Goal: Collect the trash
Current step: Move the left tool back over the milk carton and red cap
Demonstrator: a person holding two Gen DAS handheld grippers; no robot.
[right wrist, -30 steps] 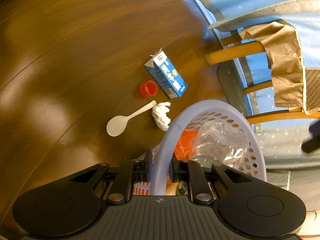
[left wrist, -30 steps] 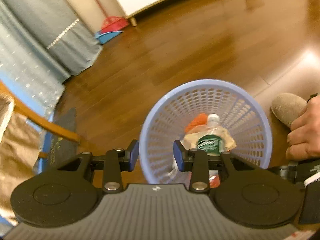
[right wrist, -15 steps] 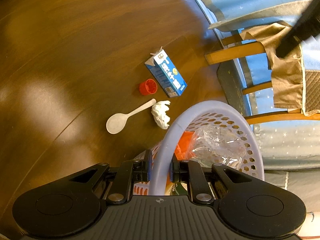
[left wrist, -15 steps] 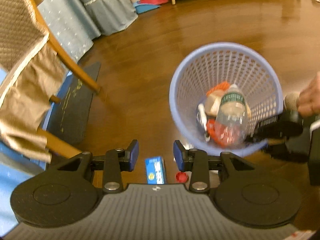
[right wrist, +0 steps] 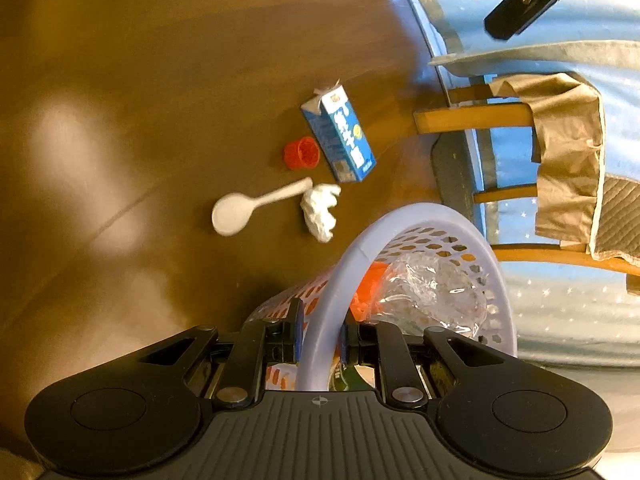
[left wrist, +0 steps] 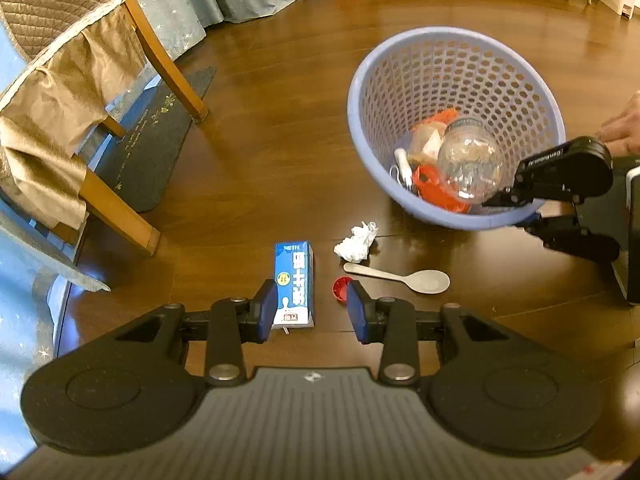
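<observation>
Left wrist view: the left gripper (left wrist: pixel 312 306) hangs released over the wooden floor (left wrist: pixel 280 160), nothing between its jaws; a blue milk carton (left wrist: pixel 294 284), red cap (left wrist: pixel 341 288), white spoon (left wrist: pixel 404 278) and crumpled tissue (left wrist: pixel 357 242) lie just beside it; the lavender basket (left wrist: pixel 440 216) tilts, holding a clear bottle (left wrist: pixel 468 168).

Right wrist view: the right gripper (right wrist: pixel 320 340) is clenched on the basket's rim; the same litter lies on the floor beyond.

A milk carton (left wrist: pixel 294 282), red cap (left wrist: pixel 341 288), plastic spoon (left wrist: pixel 404 278) and crumpled tissue (left wrist: pixel 357 242) are seen lying on the wooden floor (left wrist: pixel 280 140). A dark mat (left wrist: pixel 148 152) is laid beside them.
</observation>
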